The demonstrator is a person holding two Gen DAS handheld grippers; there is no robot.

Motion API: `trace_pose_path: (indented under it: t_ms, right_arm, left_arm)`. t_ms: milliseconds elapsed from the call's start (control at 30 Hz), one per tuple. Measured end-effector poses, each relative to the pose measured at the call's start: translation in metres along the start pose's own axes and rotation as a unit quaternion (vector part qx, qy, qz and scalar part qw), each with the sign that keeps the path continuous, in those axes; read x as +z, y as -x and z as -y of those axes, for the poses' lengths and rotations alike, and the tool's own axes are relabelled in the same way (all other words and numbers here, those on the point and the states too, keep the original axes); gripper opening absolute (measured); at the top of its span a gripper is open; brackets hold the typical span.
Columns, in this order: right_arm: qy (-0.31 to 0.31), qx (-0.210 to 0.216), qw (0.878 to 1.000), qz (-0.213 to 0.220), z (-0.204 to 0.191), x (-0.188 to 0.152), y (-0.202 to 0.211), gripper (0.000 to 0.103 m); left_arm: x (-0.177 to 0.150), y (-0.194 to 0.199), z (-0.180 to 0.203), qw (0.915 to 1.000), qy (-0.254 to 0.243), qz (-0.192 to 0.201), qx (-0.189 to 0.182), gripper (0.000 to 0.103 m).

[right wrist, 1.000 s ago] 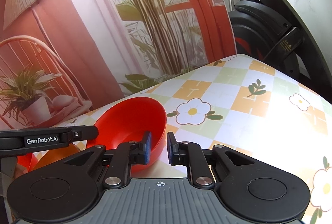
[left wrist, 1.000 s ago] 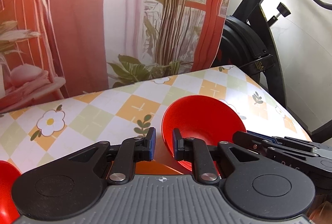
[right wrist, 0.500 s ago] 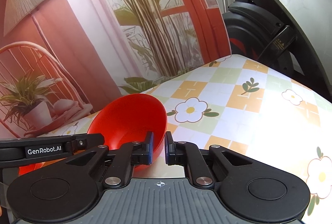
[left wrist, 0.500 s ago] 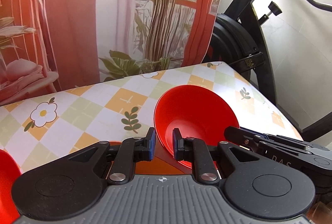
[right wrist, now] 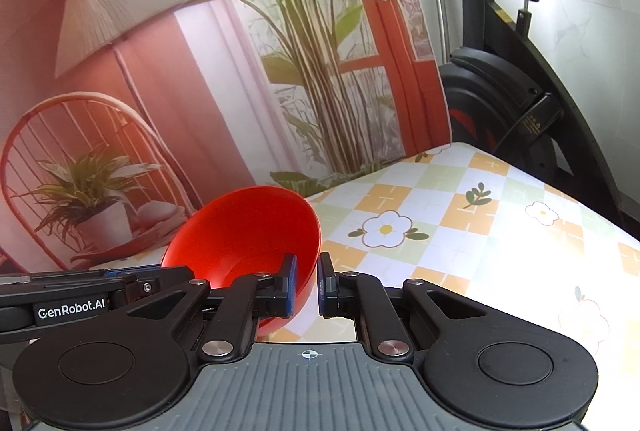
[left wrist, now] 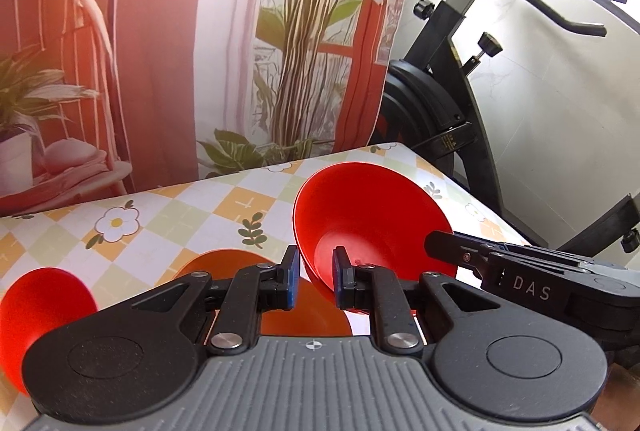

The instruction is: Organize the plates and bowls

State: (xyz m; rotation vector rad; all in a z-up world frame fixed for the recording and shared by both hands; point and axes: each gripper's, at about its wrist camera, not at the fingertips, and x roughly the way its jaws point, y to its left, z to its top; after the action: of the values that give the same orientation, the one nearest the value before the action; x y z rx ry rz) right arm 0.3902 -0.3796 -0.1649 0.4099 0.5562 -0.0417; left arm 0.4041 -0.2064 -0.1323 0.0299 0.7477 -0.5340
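A red bowl (left wrist: 372,215) hangs tilted above the checked tablecloth, its opening turned toward the left wrist camera. My left gripper (left wrist: 316,277) is shut on the bowl's near-left rim. My right gripper (right wrist: 307,285) is shut on the opposite rim of the same red bowl (right wrist: 248,231). In the left wrist view the right gripper (left wrist: 434,243) reaches in from the right to the bowl's edge. An orange plate (left wrist: 224,263) lies flat on the cloth below the bowl, partly hidden by my left fingers. A second red bowl (left wrist: 44,307) sits at the lower left.
The table (right wrist: 480,231) has a flower-and-diamond cloth and ends at the right near a black exercise bike (left wrist: 440,111). A printed backdrop of a plant, chair and lamp (right wrist: 200,91) stands along the table's far edge.
Both grippers have risen together with the red bowl between them. The orange plate and the second red bowl now show more fully beneath. The right gripper's fingers have narrowed slightly.
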Motion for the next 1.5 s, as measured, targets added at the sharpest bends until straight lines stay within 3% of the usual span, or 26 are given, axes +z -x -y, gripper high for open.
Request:
trace_pose_path:
  t_ms: [833,1500]
  right_arm:
    - [0.02,0.043,0.999,0.012,-0.076,-0.044,0.088,0.009]
    - [0.016,0.051,0.999,-0.004,-0.091,-0.117,0.134,0.01]
  left_arm:
    - [-0.052,0.136,-0.02,0.9982,0.015,0.055,0.016,0.018]
    - [-0.121,0.179,-0.024,0.9978,0.05,0.04,0.017,0.018]
